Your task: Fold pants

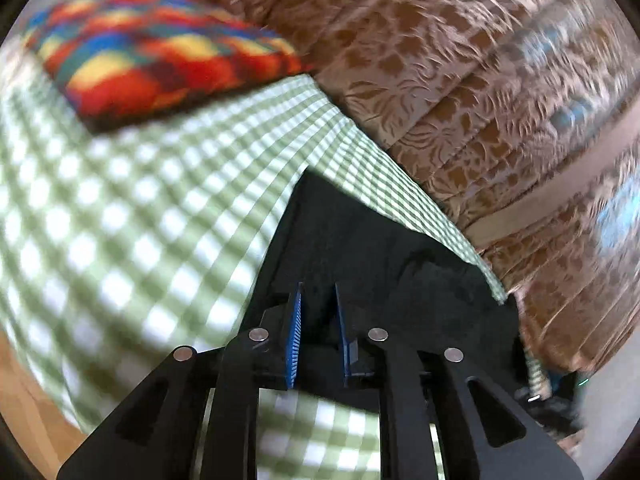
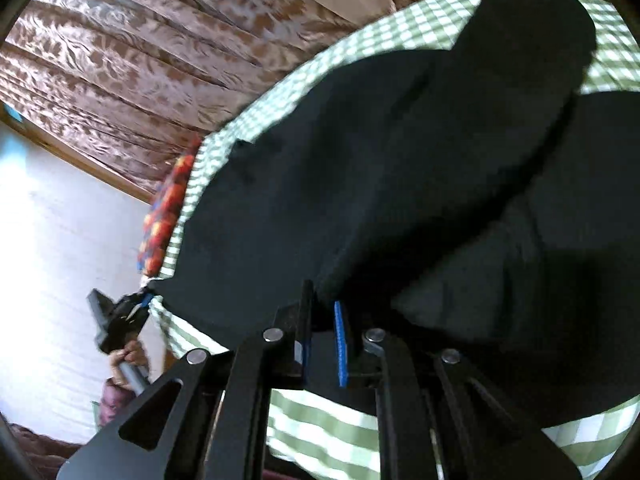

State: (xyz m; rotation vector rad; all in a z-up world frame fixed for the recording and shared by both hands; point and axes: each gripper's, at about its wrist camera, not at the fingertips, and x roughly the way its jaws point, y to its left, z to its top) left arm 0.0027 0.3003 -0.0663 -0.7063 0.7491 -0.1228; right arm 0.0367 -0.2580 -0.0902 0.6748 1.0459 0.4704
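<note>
Both grippers' fingers met the black pants (image 2: 360,152): right gripper (image 2: 323,320) clamped an edge, left gripper (image 1: 317,312) slightly parted; probably mid-fold, next carrying the edge across evenly

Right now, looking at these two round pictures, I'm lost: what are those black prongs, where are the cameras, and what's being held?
There is no robot here. A person holds a two-fingered clamp in each hand, each with a wide-angle camera looking along its fingers. One picture comes from the left gripper, the other from the right gripper. Black pants lie on a green checked cloth, which also bears a colourful cushion. The right gripper is shut on the pants' edge. The left one's pads stand slightly apart.
</note>
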